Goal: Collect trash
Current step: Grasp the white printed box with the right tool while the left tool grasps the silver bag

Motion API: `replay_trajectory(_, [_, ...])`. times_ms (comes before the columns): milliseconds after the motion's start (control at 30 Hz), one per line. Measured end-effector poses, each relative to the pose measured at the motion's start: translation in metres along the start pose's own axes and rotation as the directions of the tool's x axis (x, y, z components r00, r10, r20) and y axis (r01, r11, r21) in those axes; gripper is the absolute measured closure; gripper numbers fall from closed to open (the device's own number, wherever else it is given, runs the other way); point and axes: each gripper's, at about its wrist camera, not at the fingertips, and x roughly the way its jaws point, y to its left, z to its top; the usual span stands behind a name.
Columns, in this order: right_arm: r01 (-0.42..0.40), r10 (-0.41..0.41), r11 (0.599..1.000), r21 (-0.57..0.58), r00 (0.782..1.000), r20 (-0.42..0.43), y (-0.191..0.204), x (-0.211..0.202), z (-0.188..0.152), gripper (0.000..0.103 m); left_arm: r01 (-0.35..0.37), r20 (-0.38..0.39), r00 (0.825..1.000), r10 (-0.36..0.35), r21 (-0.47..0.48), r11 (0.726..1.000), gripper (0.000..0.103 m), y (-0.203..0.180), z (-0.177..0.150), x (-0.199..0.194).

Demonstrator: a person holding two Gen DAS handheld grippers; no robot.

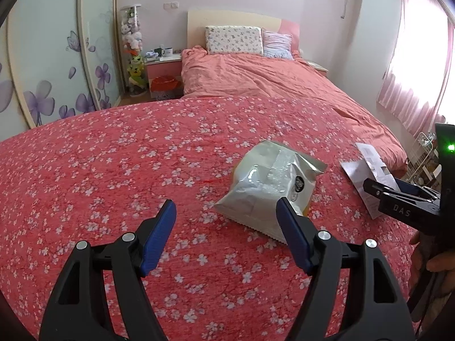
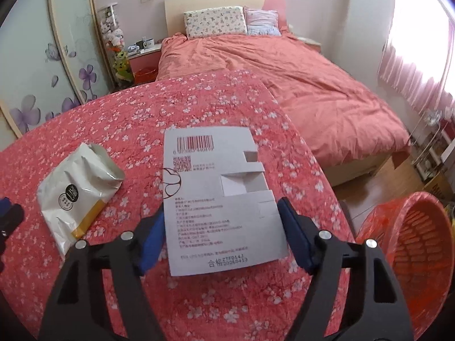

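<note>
Now the left gripper stands with its jaws apart over the flowered red cover, gripping nothing; the silver snack bag lies just past its right finger. Further right, the right gripper has its jaws released around the flat white cardboard, and the orange basket stands on the floor beside the bed

Each gripper, the left gripper and the right gripper, is a black plastic clamp with 2 triangular cut-out arms, blue ribbed pads and round silver pivot screws. Seen from the left wrist, the right one carries white lettering (it reads "DAS") and a green light.
</note>
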Motion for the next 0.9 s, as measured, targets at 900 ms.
replay_trajectory(900, [-0.025, 0.024, 0.998, 0.057, 1.000, 0.016, -0.037, -0.013, -0.016, 0.031, -0.033, -0.139, 0.989, 0.043, 0.075, 0.997, 0.013, -0.043, 0.012, 0.065])
